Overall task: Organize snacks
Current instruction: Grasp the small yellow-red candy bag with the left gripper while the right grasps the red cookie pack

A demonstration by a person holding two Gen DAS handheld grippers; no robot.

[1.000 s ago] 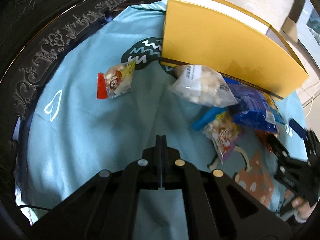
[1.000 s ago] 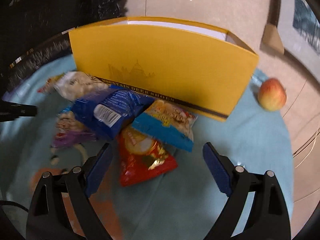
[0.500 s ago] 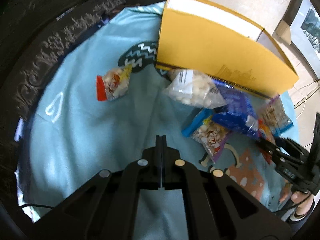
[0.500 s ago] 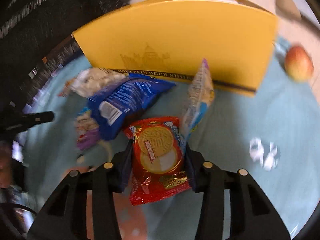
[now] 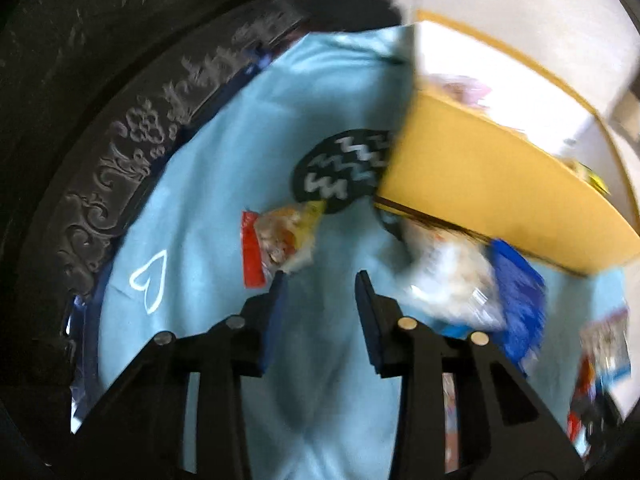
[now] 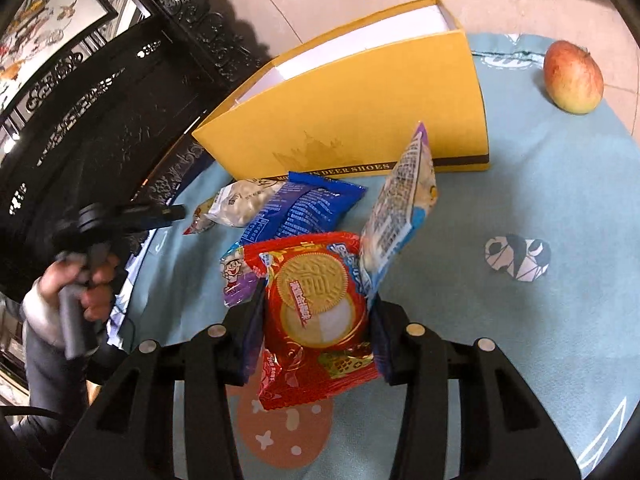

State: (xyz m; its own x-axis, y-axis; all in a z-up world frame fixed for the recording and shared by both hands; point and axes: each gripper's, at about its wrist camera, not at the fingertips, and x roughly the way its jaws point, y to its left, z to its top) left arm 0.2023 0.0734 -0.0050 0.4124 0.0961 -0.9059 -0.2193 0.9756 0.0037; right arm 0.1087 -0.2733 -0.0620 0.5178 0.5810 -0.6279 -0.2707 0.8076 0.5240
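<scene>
Right gripper (image 6: 316, 304) clamped on red biscuit packet (image 6: 316, 312), lifted off blue cloth (image 6: 540, 208), white-and-blue bag (image 6: 404, 208) tilting up against it. Left gripper (image 5: 319, 280) opening over bare cloth, nothing between jaws, small red-edged packet (image 5: 276, 240) just ahead. Yellow box (image 6: 360, 120) behind snack pile.

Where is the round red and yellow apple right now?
In the right wrist view, the red and yellow apple sits far upper right on the light blue tablecloth, beside the yellow cardboard box.
</scene>
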